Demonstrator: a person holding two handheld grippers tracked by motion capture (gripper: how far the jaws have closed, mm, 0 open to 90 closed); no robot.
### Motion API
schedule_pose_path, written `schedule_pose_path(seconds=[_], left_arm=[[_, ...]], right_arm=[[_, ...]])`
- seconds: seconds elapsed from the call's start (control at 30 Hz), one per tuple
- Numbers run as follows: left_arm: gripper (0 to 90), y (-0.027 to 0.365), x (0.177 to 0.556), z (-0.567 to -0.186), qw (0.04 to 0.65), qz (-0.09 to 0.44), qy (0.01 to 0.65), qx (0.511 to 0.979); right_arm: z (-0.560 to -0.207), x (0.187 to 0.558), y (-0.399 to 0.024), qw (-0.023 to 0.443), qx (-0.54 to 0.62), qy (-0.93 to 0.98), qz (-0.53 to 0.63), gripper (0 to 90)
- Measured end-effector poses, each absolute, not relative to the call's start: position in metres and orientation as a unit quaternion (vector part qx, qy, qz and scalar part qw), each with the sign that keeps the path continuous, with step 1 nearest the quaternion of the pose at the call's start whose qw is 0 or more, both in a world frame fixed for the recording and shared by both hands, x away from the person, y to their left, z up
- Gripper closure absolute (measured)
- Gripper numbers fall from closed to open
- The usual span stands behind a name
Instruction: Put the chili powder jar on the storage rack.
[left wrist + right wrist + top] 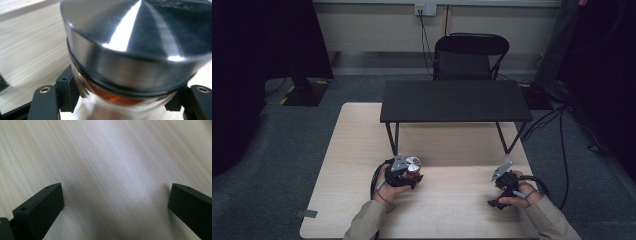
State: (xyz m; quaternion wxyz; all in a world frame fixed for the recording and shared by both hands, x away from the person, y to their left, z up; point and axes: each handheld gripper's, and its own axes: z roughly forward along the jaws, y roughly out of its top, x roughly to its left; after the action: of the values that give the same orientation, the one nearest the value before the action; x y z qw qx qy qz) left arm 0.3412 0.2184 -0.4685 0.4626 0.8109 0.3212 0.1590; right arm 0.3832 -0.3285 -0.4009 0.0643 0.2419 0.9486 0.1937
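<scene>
A glass jar [117, 100] with a wide shiny metal lid [135, 37] and something orange-brown inside stands on the light wooden table [357, 150]. In the high view the jar [413, 164] is at the table's near left. My left gripper [411, 175] is shut on the jar's glass body just under the lid, one black pad [67, 86] pressing on each side. At the near right, my right gripper [496, 200] is held low over bare wood. Its jaws [115, 205] stand wide open with nothing between them.
A low black stand [455, 100] on thin legs takes up the far half of the table. Behind the table is a black folding chair [469, 55]. Cables [562, 150] run over the grey floor at the right.
</scene>
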Motion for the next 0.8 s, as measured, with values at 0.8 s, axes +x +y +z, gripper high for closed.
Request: schedule_pose_path(seconds=[0.8], left_arm=[[30.4, 0.227, 0.335, -0.416, 0.473, 0.139, 0.322, 0.808]], right_arm=[[-0.401, 0.383, -0.328, 0.065, 0.244, 0.948, 0.194, 0.0]])
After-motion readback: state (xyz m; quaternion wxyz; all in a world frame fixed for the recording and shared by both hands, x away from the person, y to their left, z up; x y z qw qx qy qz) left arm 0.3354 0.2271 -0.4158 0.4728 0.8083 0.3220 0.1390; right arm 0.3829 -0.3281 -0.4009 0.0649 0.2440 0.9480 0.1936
